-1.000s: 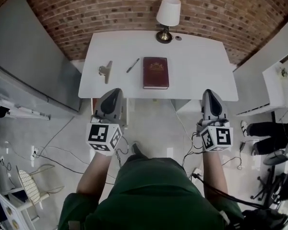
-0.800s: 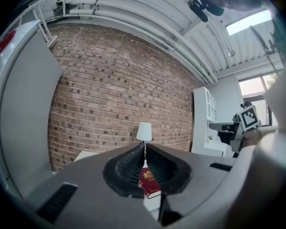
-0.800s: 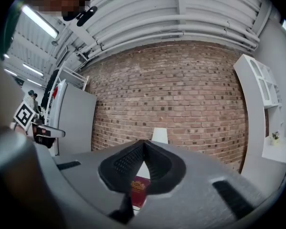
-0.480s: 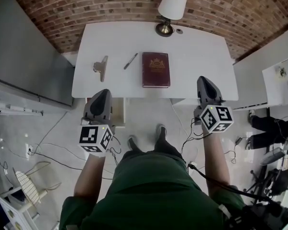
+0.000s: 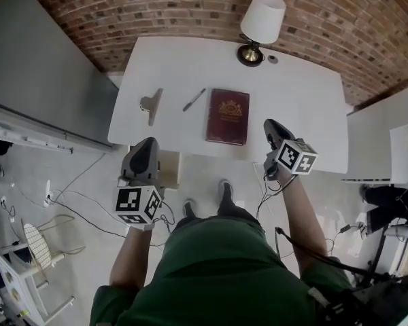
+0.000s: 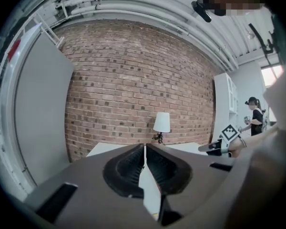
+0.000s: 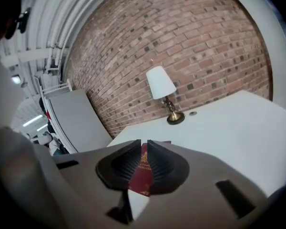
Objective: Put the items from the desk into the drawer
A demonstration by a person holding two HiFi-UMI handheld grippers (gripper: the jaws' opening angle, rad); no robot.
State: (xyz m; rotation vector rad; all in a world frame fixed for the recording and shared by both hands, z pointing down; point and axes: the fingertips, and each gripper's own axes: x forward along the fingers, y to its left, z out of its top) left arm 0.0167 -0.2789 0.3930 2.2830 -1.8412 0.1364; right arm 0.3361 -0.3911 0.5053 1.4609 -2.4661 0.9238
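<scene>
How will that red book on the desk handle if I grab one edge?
The red book looks hardbound with a stiff cover, so it probably stays rigid rather than flopping. It looks sizeable, so likely heavy for an edge grip, and may swing open. Lying flat on the smooth white desk, it would probably slide, not tip, when pushed.

book (image 7: pixel 142 171) mostly hidden behind right gripper (image 7: pixel 144 143), round thing (image 5: pixel 273 59) by lamp (image 5: pixel 263 17) too small to tell
</scene>
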